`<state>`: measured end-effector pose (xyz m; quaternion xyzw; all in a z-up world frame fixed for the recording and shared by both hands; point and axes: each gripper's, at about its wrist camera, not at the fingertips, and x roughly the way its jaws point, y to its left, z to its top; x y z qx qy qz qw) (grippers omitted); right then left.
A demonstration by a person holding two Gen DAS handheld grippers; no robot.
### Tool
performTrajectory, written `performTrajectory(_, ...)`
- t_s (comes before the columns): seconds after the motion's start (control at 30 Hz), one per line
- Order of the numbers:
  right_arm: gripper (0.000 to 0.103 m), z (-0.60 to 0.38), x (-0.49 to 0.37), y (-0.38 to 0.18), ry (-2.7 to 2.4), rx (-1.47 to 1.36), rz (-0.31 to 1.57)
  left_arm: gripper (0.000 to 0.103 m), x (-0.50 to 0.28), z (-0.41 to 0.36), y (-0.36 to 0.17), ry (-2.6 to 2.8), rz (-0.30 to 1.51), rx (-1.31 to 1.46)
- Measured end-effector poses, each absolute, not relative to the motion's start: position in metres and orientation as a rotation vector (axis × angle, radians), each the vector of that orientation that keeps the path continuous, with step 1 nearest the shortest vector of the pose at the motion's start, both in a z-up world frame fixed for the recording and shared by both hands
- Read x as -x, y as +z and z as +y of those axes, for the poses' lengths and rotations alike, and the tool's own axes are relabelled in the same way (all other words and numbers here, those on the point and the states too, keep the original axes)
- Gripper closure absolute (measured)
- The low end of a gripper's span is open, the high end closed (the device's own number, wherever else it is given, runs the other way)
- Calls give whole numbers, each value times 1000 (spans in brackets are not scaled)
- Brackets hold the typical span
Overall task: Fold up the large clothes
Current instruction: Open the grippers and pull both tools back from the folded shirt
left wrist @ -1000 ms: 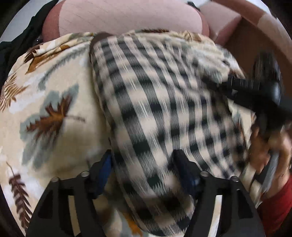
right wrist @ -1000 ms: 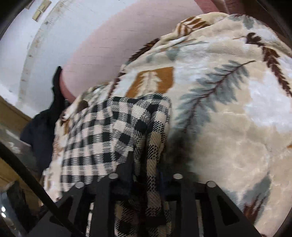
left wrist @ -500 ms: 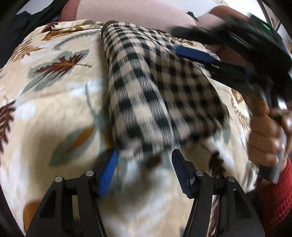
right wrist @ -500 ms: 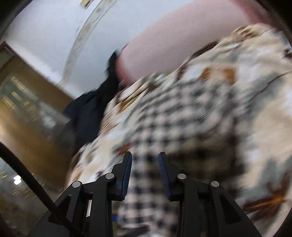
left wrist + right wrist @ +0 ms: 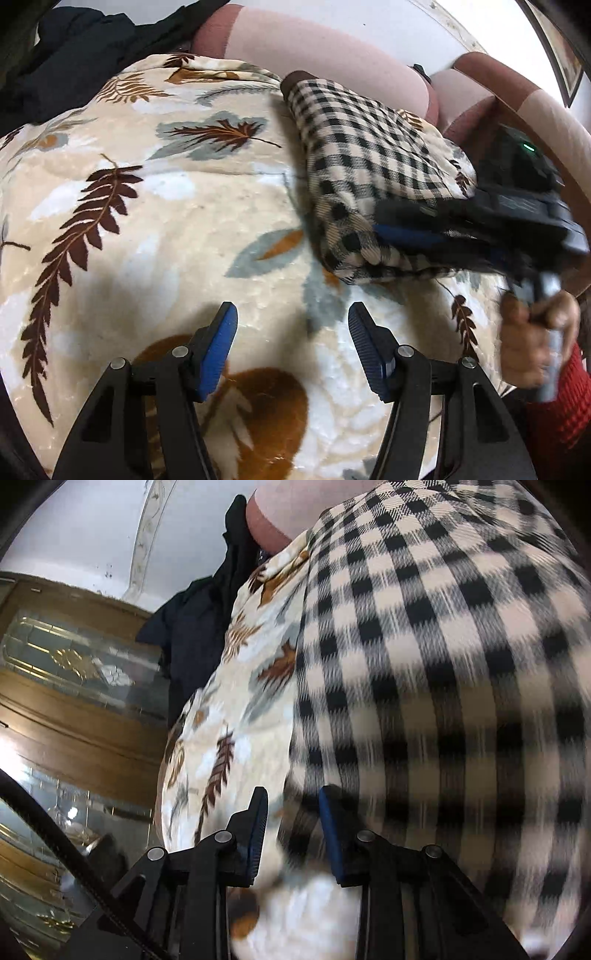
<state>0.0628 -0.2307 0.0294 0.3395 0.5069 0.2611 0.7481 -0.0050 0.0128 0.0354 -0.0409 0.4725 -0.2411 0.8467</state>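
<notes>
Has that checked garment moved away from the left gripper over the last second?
Yes. The checked garment lay between the left gripper's jaws; now it sits farther off on the leaf-print blanket, toward the pink headboard.

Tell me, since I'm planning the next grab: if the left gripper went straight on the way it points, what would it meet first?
Most likely the leaf-print blanket, which fills the space ahead of the open left gripper. The folded checked garment lies ahead to the right, probably off that line; depth is unclear.

Folded checked garment (image 5: 354, 155) on leaf-print blanket (image 5: 155, 229), right tongs (image 5: 413, 236) seemingly alongside.
</notes>
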Motion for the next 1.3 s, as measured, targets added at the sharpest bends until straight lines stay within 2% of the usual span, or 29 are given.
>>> performTrajectory(0.2,71,-285,-35,65,428,-709,972,41,3,8,36,-474,964,24)
performTrajectory(0.33,71,-325,-36,47,171,-652,1020,40,3,5,33,-455,962,-3)
performTrajectory(0.37,72,-330,-37,41,100,-607,1052,38,3,3,32,-448,961,-8)
performTrajectory(0.47,84,-337,-36,34,21,-539,1083,35,-1,3,26,-434,972,-15)
performTrajectory(0.53,84,-339,-34,42,-5,-510,1071,31,-3,1,24,-430,966,-24)
performTrajectory(0.57,81,-344,-29,47,-45,-471,1061,29,-3,-2,24,-430,961,-34)
performTrajectory(0.6,70,-346,-25,53,-83,-433,1045,28,-3,-5,23,-427,956,-49)
performTrajectory(0.77,68,-351,-26,84,-7,-515,869,22,7,-23,16,-390,911,-183)
performTrajectory(0.93,68,-314,-87,87,172,-607,797,18,12,-26,12,-374,866,-188)
performTrajectory(1.07,68,-277,-137,64,348,-726,859,15,11,-25,9,-378,859,-183)
performTrajectory(1.23,68,-226,-185,46,481,-641,934,14,13,-26,8,-373,851,-186)
performTrajectory(1.3,73,-231,-214,34,440,-679,942,14,13,-27,8,-373,850,-184)
